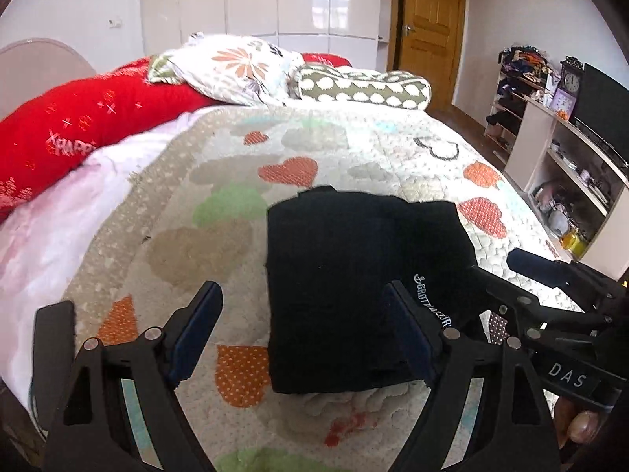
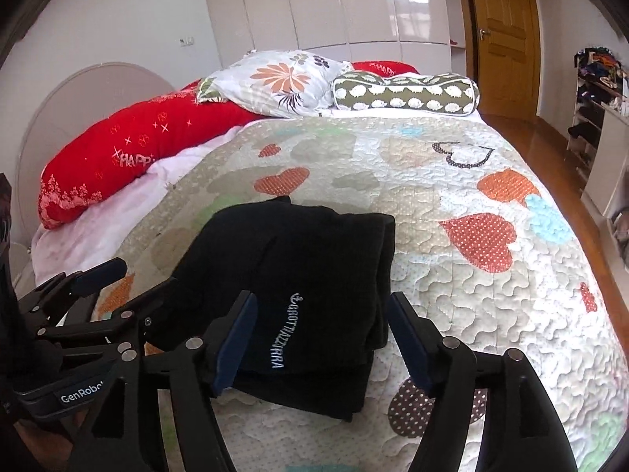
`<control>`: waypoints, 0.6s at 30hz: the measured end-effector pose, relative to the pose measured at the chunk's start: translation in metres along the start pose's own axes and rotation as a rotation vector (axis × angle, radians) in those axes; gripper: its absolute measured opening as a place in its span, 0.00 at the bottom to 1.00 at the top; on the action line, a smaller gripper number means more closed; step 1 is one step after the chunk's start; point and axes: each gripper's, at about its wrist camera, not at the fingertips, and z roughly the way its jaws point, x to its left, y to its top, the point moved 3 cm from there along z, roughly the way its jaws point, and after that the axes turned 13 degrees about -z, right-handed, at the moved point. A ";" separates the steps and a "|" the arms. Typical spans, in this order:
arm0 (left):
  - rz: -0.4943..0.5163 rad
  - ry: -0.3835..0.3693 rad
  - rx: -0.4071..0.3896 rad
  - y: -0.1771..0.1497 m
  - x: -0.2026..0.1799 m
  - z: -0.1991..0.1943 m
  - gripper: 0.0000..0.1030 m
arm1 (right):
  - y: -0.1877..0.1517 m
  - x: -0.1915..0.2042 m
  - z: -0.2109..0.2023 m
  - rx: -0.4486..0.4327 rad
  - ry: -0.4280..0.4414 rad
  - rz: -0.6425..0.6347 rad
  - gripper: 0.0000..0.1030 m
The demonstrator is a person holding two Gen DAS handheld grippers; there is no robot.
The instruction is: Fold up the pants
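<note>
The black pants (image 1: pixel 354 275) lie folded into a compact rectangle on the heart-patterned quilt (image 1: pixel 236 165), white lettering on the near right side. They also show in the right wrist view (image 2: pixel 298 275). My left gripper (image 1: pixel 302 314) is open and empty, its jaws spread above the near left part of the pants. My right gripper (image 2: pixel 320 322) is open and empty, its jaws spread above the near right edge of the pants. The right gripper shows at the right in the left wrist view (image 1: pixel 507 271). The left gripper shows at the left in the right wrist view (image 2: pixel 137 275).
A red bolster (image 2: pixel 129 149), a floral pillow (image 2: pixel 283 78) and a green spotted bolster (image 2: pixel 405 92) lie at the head of the bed. Shelves with a TV and clutter (image 1: pixel 570 137) stand to the right. A wooden door (image 2: pixel 503 31) and white wardrobes are behind.
</note>
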 end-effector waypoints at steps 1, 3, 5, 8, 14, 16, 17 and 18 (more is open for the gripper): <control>-0.002 0.003 -0.006 0.001 0.001 -0.003 0.82 | 0.000 0.000 -0.002 -0.004 -0.003 0.001 0.72; 0.000 0.009 -0.019 0.002 0.002 -0.006 0.82 | 0.001 0.001 -0.005 -0.011 -0.009 0.001 0.73; 0.011 0.028 -0.035 0.002 0.002 -0.009 0.82 | 0.002 0.000 -0.008 -0.012 -0.014 0.002 0.73; 0.016 0.051 -0.039 0.002 0.003 -0.010 0.82 | 0.004 -0.001 -0.012 -0.017 -0.027 -0.001 0.74; -0.013 0.090 -0.051 0.004 0.011 -0.014 0.82 | 0.006 -0.007 -0.019 -0.026 -0.051 0.011 0.77; -0.017 0.090 -0.054 0.005 0.013 -0.015 0.82 | 0.007 -0.009 -0.018 -0.020 -0.052 0.014 0.78; -0.022 0.091 -0.057 0.005 0.014 -0.016 0.82 | 0.007 -0.009 -0.018 -0.019 -0.053 0.013 0.78; -0.027 0.093 -0.059 0.006 0.015 -0.016 0.82 | 0.007 -0.010 -0.019 -0.019 -0.054 0.015 0.78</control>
